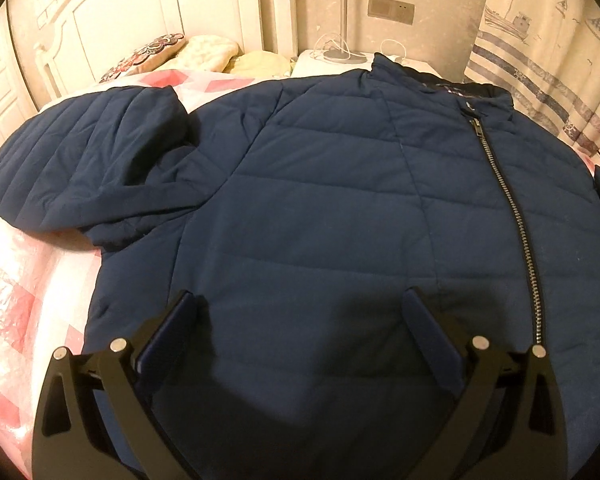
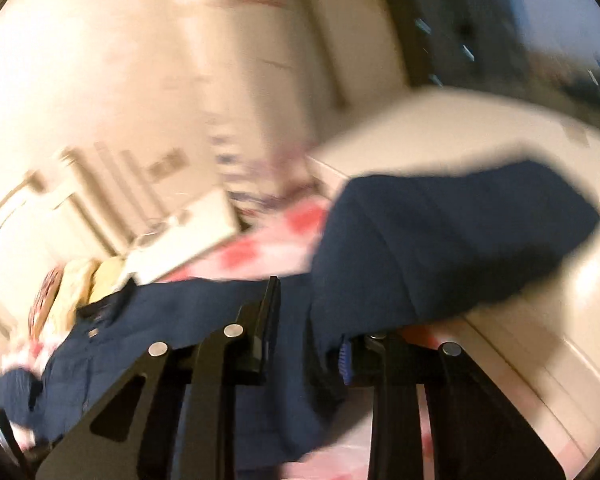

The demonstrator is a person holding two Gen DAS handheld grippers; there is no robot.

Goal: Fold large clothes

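A navy quilted jacket [image 1: 324, 208] lies front-up on a bed with a pink-and-white checked cover [image 1: 16, 304]; its long axis runs from the hem nearest the left wrist camera to the stand-up collar [image 1: 440, 80] at the far end, toward a white bedside table [image 1: 324, 62]. The metal zipper [image 1: 508, 216] is closed along its visible length. 1 sleeve [image 1: 88, 152] lies out to the left of the body, bent, on the cover. A small label at the collar is too small to read. The left gripper [image 1: 300, 300] hovers over the lower front, jaws wide apart, holding nothing. The right wrist view is motion-blurred: the right gripper [image 2: 310, 312] has navy fabric of the other sleeve [image 2: 440, 240] between its jaws, which appear clamped on it, the sleeve raised off the cover.
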